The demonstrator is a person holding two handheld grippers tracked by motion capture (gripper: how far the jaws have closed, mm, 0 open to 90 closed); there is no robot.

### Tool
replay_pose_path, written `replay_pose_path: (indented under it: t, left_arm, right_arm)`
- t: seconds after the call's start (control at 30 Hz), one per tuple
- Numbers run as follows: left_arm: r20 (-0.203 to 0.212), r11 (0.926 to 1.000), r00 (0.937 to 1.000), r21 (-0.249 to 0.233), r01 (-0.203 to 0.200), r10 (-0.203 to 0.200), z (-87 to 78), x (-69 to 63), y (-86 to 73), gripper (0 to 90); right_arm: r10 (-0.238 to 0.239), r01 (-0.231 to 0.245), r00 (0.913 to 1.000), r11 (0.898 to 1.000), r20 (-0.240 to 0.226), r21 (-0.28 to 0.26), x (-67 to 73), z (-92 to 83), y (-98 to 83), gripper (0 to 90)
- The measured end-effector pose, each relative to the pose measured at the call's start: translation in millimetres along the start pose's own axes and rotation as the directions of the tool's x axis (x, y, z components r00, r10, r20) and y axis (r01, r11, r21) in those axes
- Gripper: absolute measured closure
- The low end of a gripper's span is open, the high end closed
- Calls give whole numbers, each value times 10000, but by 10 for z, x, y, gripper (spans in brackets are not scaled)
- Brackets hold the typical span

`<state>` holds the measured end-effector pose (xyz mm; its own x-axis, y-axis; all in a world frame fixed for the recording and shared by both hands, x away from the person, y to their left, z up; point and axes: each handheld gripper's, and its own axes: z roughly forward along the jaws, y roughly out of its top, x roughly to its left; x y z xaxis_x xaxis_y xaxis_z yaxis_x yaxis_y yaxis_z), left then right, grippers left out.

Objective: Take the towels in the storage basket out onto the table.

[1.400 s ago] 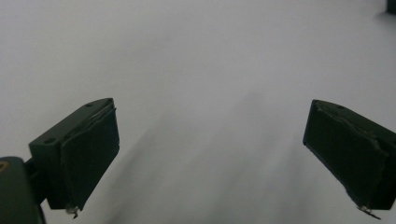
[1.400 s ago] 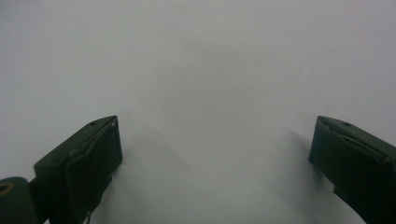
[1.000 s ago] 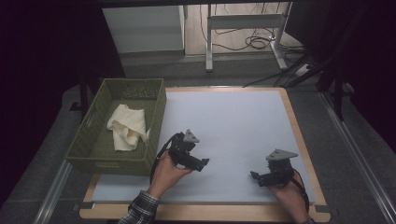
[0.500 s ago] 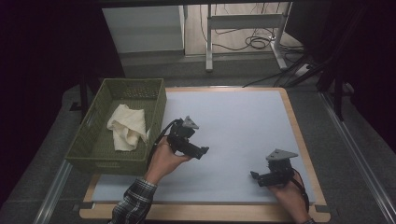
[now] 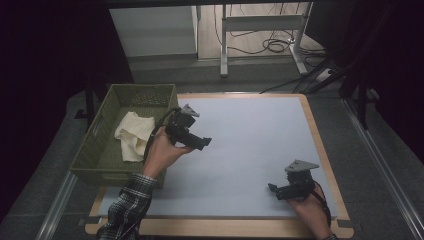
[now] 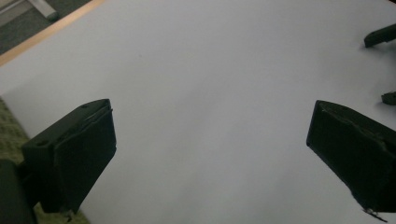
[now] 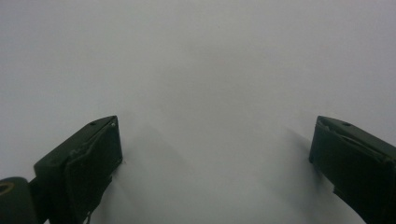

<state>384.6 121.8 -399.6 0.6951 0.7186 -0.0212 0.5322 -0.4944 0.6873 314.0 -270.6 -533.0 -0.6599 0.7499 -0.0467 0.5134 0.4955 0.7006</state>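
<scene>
My left gripper (image 5: 201, 142) is held above the pale mat (image 5: 250, 130), just right of the green basket (image 5: 90, 150), its jaws pointing right. In the left gripper view the left gripper (image 6: 210, 154) stands open, nothing between its jaws, with only mat below. My right gripper (image 5: 274, 190) rests low on the mat near the front right corner, pointing left. The right gripper view has the right gripper (image 7: 212, 158) open and empty over bare mat. A crumpled cream cloth (image 5: 132, 137) lies in the basket.
The mat lies on a wooden-edged table (image 5: 327, 165). In the left gripper view the other gripper's jaw tips (image 6: 380, 35) sit at the upper right and the basket's edge (image 6: 9, 130) at the lower left. Metal desk legs (image 5: 223, 40) and cables (image 5: 272, 46) stand on the floor beyond.
My left hand has carried its gripper away from the front edge, farther up the mat and closer to the basket. The right gripper has stayed put.
</scene>
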Motion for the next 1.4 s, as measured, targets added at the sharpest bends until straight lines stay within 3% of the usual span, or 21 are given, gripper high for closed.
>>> replay_pose_path:
  t: [0.57, 0.67, 0.93, 1.0, 1.03, 1.07, 1.1, 1.13, 1.23, 1.4]
  left_arm:
    - [-618, 9966, 9951, 224, 792, -777, -231, 572, -68, 23]
    - [-903, 9929, 9894, 237, 1162, -1137, -317, 756, -116, 24]
    - [-1378, 9859, 9791, 551, 1581, -1493, -398, 1020, -249, 24]
    - [-1674, 9810, 9719, 726, 1797, -1656, -390, 1129, -333, 24]
    - [-1674, 9810, 9719, 726, 1797, -1656, -390, 1129, -333, 24]
    - [-1788, 9761, 9665, 822, 2012, -1842, -375, 1209, -397, 24]
    - [-1788, 9761, 9665, 822, 2012, -1842, -375, 1209, -397, 23]
    - [-1944, 9718, 9611, 922, 2169, -1961, -357, 1288, -464, 23]
    - [-2078, 9662, 9556, 1072, 2346, -2090, -333, 1370, -534, 23]
    - [-2462, 9395, 9343, 1620, 3019, -2578, -215, 1628, -770, 19]
  right_arm:
    - [-1, 1, 10000, 10000, -2, 2, 0, 0, 0, 25]
    - [2, -2, 10000, 10000, -6, 0, 0, 0, 0, 25]
    - [-5, 5, 10000, 10000, -3, 3, -1, 0, 0, 25]
    - [-3, 3, 10000, 10000, -2, 1, -1, 0, 0, 24]
    - [-3, 3, 10000, 10000, -2, 1, -1, 0, 0, 24]
    - [-3, 3, 10000, 10000, -7, -1, -1, 0, 0, 24]
    - [-3, 3, 10000, 10000, -8, -1, -1, 0, 0, 24]
    - [-4, 4, 10000, 10000, -8, 1, -1, 0, 0, 24]
    - [-3, 3, 10000, 10000, -7, 3, -1, 0, 0, 25]
    - [-5, 5, 10000, 10000, -9, -1, -1, 1, 0, 24]
